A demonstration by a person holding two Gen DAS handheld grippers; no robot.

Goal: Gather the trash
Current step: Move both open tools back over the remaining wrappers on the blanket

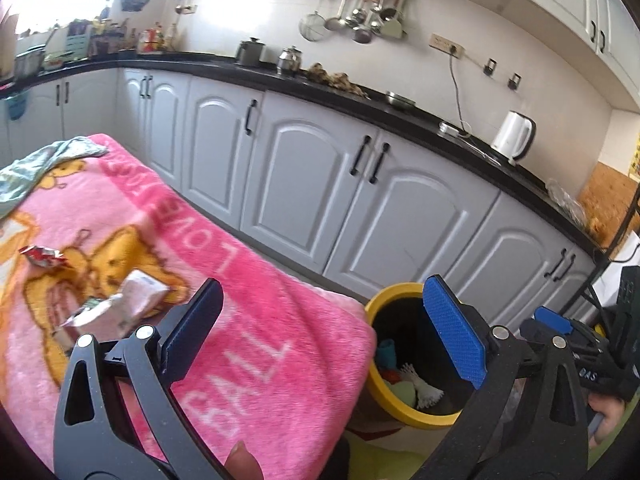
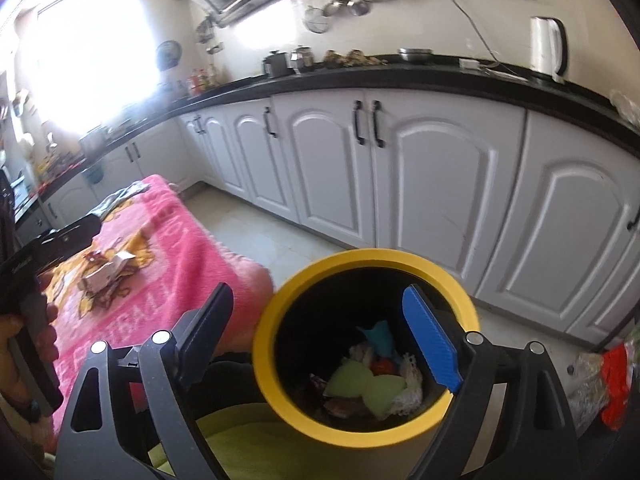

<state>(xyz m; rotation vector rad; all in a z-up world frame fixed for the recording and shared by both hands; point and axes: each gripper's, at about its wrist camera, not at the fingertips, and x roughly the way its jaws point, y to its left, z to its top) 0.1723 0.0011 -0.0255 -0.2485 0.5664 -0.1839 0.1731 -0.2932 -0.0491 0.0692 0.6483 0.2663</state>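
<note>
A yellow-rimmed black bin [image 2: 276, 328] [image 1: 374, 312] stands beside a table under a pink blanket [image 1: 256, 280]; it holds several scraps. My right gripper [image 2: 320, 328] is open and empty just above the bin's mouth. My left gripper [image 1: 324, 320] is open and empty over the blanket's near corner. Crumpled white wrappers [image 1: 128, 300] lie on the blanket just left of its left finger, with a red wrapper [image 1: 42, 257] farther left. The wrappers also show in the right wrist view [image 2: 106, 272].
White floor cabinets [image 1: 304, 184] under a black counter [image 1: 400, 116] run along the far side, with a white kettle [image 1: 514, 136]. A grey-green cloth [image 1: 36, 164] lies on the blanket's far corner. Bags [image 2: 600, 380] sit on the floor right of the bin.
</note>
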